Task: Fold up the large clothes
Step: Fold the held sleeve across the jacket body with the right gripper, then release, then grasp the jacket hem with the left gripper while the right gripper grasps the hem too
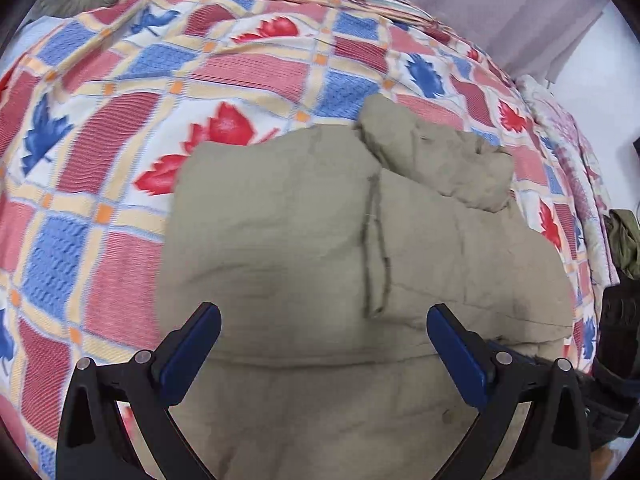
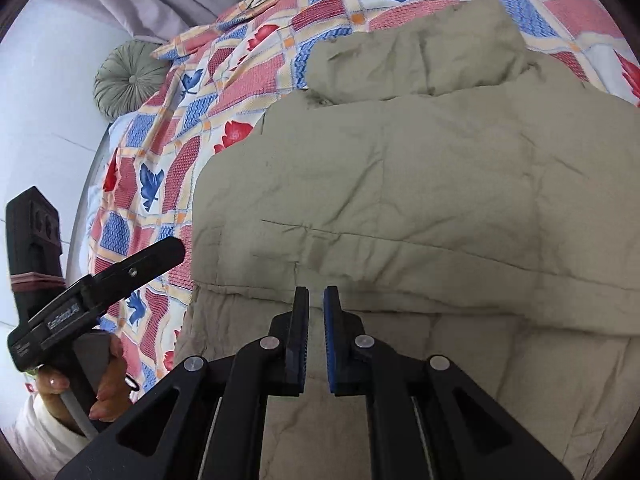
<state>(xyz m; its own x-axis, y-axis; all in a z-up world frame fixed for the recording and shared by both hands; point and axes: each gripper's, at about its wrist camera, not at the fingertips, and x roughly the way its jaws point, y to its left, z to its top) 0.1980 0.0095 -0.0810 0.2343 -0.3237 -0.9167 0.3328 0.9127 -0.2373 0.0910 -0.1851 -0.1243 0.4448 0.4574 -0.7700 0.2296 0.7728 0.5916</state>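
Note:
A khaki padded jacket (image 1: 320, 240) lies folded on the bed, with a sleeve or collar part doubled over at its far side (image 1: 440, 160). My left gripper (image 1: 324, 312) hovers open and wide over the jacket's near part, holding nothing. In the right wrist view the same jacket (image 2: 400, 180) fills the middle. My right gripper (image 2: 316, 292) sits just above a horizontal fold, its jaws drawn almost together with only a thin gap and no cloth between them. One of the left gripper's fingers (image 2: 152, 258) shows at the left, held by a person's hand (image 2: 108, 384).
A quilt (image 1: 100, 160) in red, blue and white squares with leaf prints covers the bed under the jacket. A round green cushion (image 2: 128, 78) lies near the wall. Dark clothes (image 1: 624, 240) sit off the bed's right edge, and a grey curtain (image 1: 500, 12) hangs behind.

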